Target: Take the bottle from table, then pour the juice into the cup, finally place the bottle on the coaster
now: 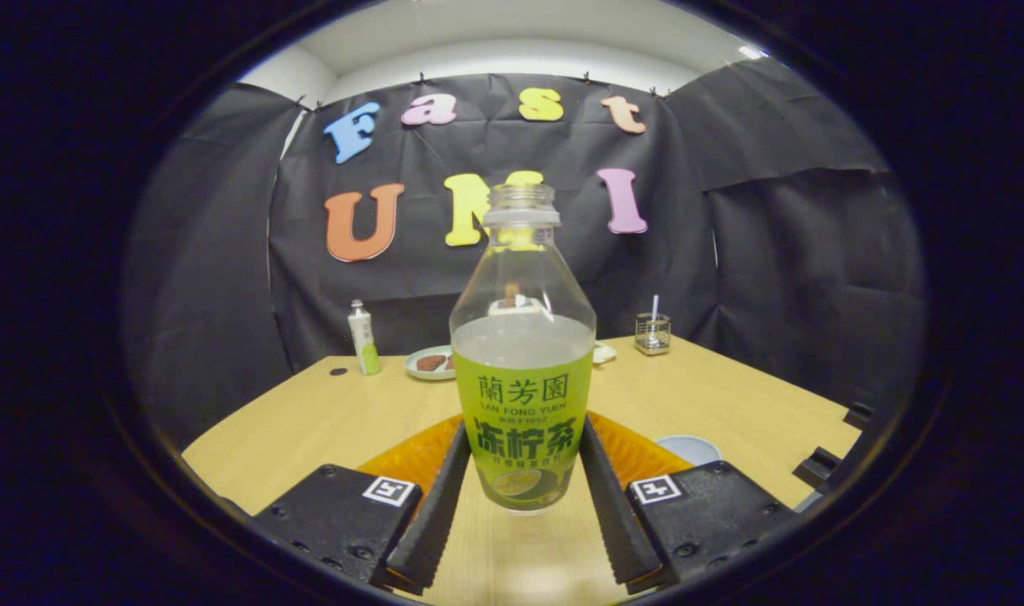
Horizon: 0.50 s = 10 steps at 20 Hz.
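A clear bottle [524,337] with a green label and no cap stands upright between my fingers, part full of pale juice. My gripper [523,429] is shut on the bottle, both fingers pressing its label sides. An orange coaster [406,459] lies on the table just behind the bottle, showing on both sides of my fingers. A pale cup [689,448] sits to the right, just beyond the right finger [600,471]. Whether the bottle's base touches the table I cannot tell.
The wooden table [310,421] stretches ahead to the booth wall. At its far side stand a small white and green bottle [363,337], a plate with food [430,363] and a glass holder with a straw [652,332].
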Available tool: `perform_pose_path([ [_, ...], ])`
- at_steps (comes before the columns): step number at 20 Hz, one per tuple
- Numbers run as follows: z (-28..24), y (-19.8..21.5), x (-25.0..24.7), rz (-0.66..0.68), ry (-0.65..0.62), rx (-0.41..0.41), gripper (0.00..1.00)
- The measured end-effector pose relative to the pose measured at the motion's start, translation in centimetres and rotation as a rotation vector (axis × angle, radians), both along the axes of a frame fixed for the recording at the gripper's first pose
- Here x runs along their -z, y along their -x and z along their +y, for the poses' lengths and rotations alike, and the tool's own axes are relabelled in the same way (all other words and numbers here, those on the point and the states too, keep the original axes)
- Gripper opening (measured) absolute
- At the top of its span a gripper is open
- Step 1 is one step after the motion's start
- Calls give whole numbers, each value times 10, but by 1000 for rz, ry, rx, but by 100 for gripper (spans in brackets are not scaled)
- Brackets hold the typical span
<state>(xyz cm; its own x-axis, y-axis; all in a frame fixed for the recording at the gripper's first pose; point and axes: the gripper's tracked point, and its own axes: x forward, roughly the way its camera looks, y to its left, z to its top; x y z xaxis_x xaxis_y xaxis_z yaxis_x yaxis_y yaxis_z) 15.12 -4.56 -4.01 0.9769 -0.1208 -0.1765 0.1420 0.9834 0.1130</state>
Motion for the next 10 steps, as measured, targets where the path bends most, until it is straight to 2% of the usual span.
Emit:
perform_pose_path([
  [4, -16, -32, -14, 25, 40, 39, 79],
  [7, -22, -59, -24, 37, 95, 53, 79],
  [10, -26, -87, -21, 57, 98, 52, 79],
])
